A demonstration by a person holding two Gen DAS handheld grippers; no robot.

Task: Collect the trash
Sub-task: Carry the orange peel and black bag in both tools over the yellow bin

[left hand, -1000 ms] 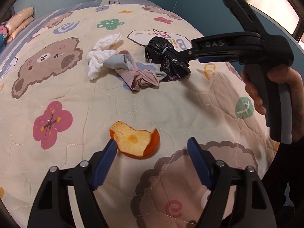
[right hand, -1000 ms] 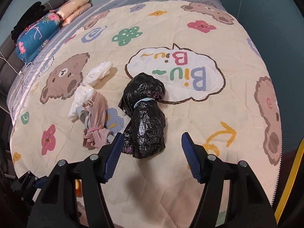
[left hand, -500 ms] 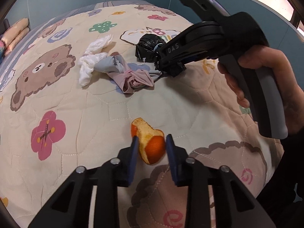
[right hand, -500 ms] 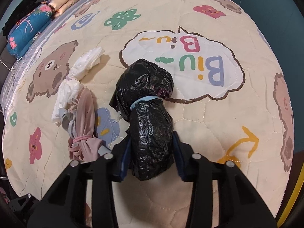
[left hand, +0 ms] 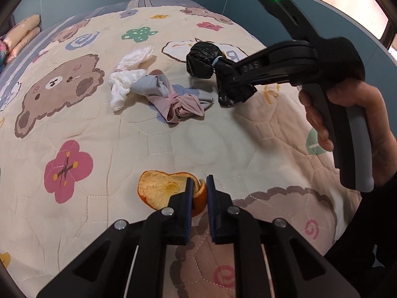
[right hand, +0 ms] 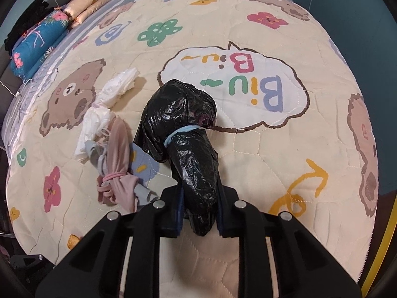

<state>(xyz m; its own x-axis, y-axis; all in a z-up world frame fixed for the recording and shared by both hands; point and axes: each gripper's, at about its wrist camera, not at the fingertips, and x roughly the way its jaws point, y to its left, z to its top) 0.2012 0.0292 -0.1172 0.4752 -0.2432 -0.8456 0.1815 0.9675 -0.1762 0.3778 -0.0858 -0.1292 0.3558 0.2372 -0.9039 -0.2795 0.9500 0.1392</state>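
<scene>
An orange peel [left hand: 161,188] lies on the quilted bed cover near its front edge. My left gripper [left hand: 198,186] is shut on the peel's right rim. A black trash bag [right hand: 188,149], tied with a pale blue band, is clamped at its lower end in my right gripper [right hand: 199,203]. The bag's upper part hangs clear of the quilt. In the left wrist view the bag [left hand: 206,59] and the right gripper [left hand: 233,92] sit at the upper right, held by a hand.
A bundle of white, grey and pink cloth [left hand: 158,92] lies left of the bag, and shows in the right wrist view [right hand: 109,154]. Folded blankets and a blue pillow [right hand: 37,42] are at the head of the bed. A teal wall runs along the right side.
Both grippers went from open to shut, the left on the orange peel, the right on the black bag. The bag has since lifted off the quilt.
</scene>
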